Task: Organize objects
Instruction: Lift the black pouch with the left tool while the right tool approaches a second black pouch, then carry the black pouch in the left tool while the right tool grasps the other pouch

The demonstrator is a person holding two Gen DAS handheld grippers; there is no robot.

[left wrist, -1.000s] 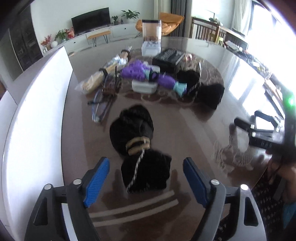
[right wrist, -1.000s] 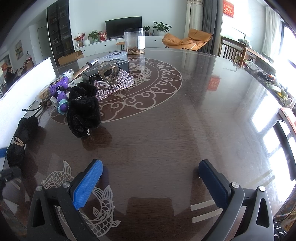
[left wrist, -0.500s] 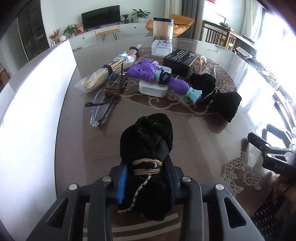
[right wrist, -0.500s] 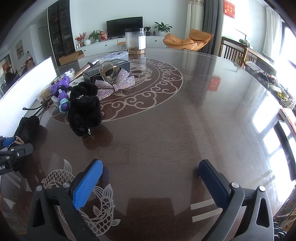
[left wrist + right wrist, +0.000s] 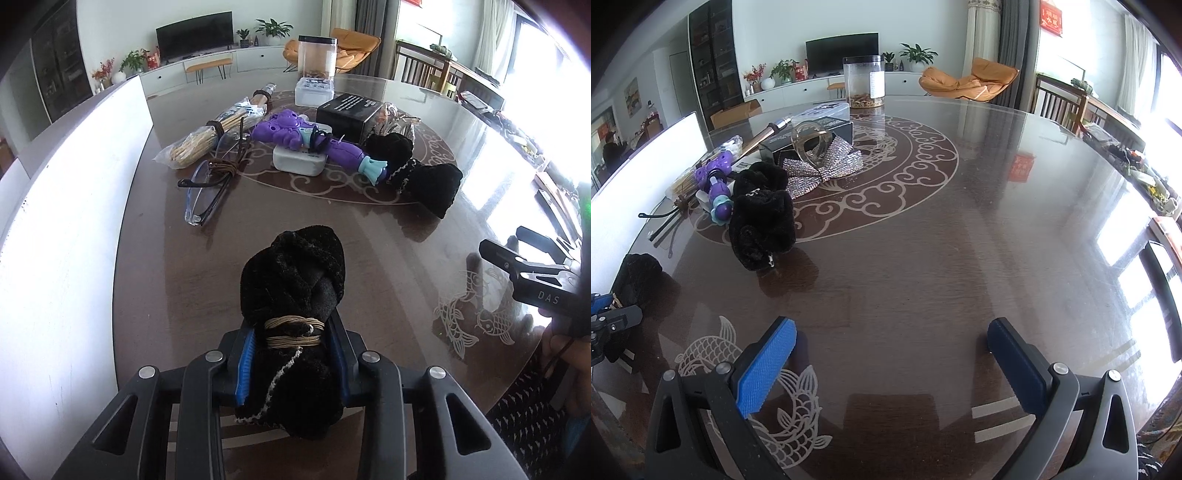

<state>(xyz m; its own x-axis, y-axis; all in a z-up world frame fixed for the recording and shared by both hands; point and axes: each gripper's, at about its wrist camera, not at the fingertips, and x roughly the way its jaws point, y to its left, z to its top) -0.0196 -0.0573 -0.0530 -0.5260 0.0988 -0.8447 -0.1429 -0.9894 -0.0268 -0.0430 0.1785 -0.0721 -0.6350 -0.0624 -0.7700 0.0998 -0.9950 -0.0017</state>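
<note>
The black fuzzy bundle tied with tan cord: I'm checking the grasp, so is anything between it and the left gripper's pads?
Nothing visible: the left gripper is shut directly on the black fuzzy bundle tied with tan cord.

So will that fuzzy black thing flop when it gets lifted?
Probably a bit. The fuzzy black bundle looks soft, so the free end may droop. The left gripper squeezes it beside its tan cord, so it likely won't slip.
</note>
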